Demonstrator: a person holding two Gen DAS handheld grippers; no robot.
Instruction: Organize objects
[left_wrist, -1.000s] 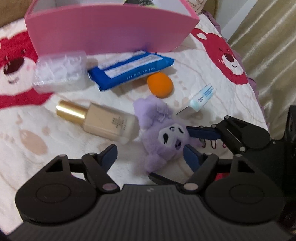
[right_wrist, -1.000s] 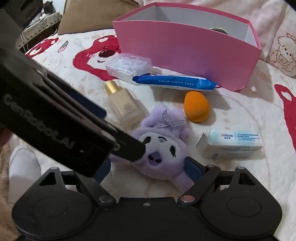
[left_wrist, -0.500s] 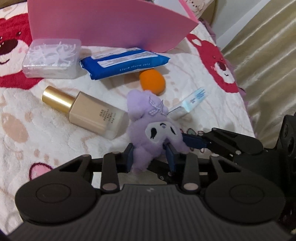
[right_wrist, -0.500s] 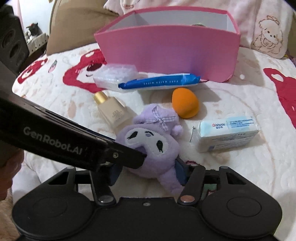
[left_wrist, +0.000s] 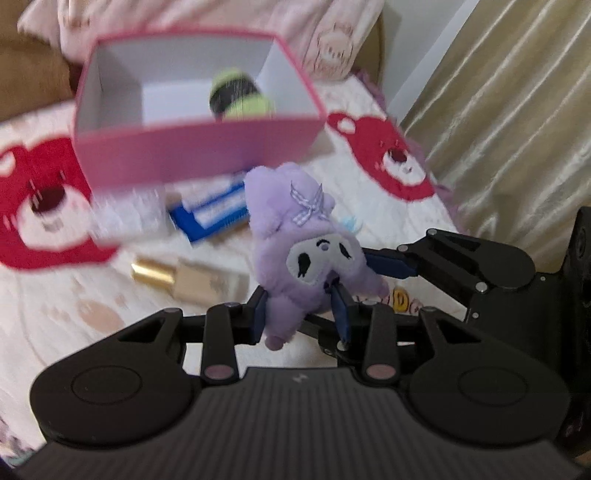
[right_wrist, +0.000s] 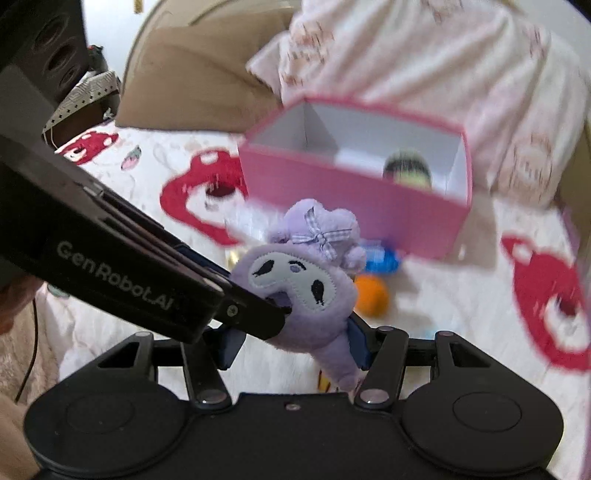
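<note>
Plush (left_wrist: 306, 258), a second ago lying on the bed (left_wrist: 55, 325), now hangs clear of it, clamped by both left gripper (left_wrist: 301, 314) and right gripper (right_wrist: 291, 343), ready for carrying to the box (left_wrist: 192, 151).

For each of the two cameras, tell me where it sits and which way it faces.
Left wrist: sits on the left claw, looking down past the purple plush toy it grips toward the pink box; the right claw reaches in from the right.
Right wrist: sits on the right claw, facing the same toy and box; the left claw enters from the left.
Shared: toy, box, bear-print blanket.
</note>
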